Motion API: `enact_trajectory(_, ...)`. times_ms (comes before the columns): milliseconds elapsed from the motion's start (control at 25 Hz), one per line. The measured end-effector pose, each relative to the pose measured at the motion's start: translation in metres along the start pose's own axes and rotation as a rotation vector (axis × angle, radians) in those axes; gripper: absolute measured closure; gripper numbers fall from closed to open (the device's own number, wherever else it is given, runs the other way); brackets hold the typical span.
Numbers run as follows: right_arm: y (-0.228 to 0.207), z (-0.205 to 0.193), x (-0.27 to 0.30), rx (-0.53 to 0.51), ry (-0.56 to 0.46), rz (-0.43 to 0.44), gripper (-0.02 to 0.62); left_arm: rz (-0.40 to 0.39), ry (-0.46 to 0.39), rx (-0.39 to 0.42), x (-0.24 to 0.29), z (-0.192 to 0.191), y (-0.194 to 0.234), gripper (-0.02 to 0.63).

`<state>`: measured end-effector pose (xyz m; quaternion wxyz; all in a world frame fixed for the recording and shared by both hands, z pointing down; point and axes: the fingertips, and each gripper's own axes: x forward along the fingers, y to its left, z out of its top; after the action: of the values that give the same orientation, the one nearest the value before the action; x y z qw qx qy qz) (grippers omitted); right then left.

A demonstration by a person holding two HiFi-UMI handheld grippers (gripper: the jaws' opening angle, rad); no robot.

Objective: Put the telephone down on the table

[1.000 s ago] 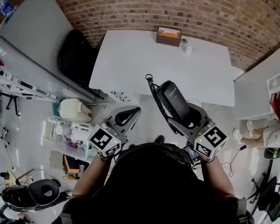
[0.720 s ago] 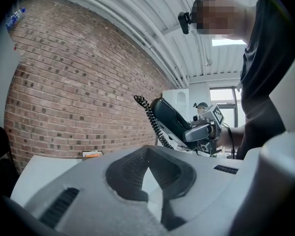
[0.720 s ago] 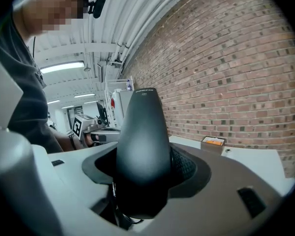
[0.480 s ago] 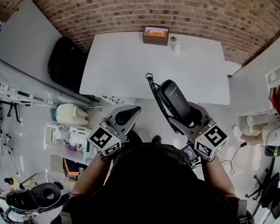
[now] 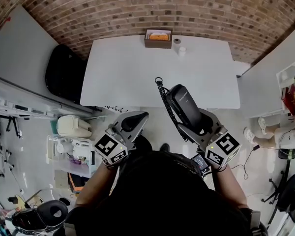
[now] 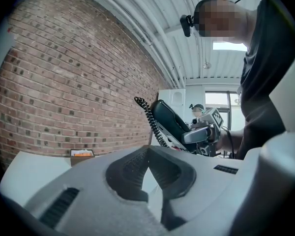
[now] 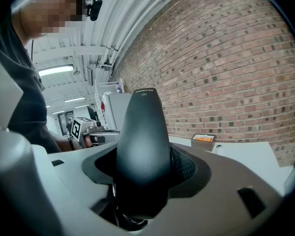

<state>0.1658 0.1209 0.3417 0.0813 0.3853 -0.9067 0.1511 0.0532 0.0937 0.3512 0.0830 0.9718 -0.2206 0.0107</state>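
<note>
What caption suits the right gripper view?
Right gripper holding a black telephone handset in its jaws, white table and brick wall ahead.

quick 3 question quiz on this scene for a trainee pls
1. True or false: the telephone lies on the table.
2. What sits at the table's far edge, by the brick wall? A) an open brown box B) a laptop C) a kettle
3. Fill in: the left gripper is shut on nothing, while the right gripper is shut on the ____.

Key: 1 false, it is held in the air, short of the table. 2 A. 3 telephone.
</note>
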Motion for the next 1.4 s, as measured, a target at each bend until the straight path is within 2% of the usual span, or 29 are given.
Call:
enact_trajectory(400,-0.019,0.013,0.049,0.018,0.012,-0.087,0.324,-0.067,-0.013,-0.032,0.007,0.0,0.061,0.598)
enact_trajectory(600,-0.031,0.032,0.097,0.018,0.007,-0.135,0.324,-0.108,-0.011,-0.038,0.004,0.006,0.116,0.598)
enact_trajectory(840,-0.037,0.061,0.166,0.021,0.0,-0.188,0.324,-0.16,-0.008,-0.017,-0.011,0.031,0.191,0.598)
enact_trajectory(1120,-0.033,0.078,0.23,0.036,0.014,-0.196,0.324,-0.166,0.005,-0.005,-0.032,0.043,0.254,0.598)
enact_trajectory(1400,-0.029,0.082,0.271,0.031,0.045,-0.139,0.324,-0.13,0.001,-0.032,-0.043,0.041,0.285,0.598)
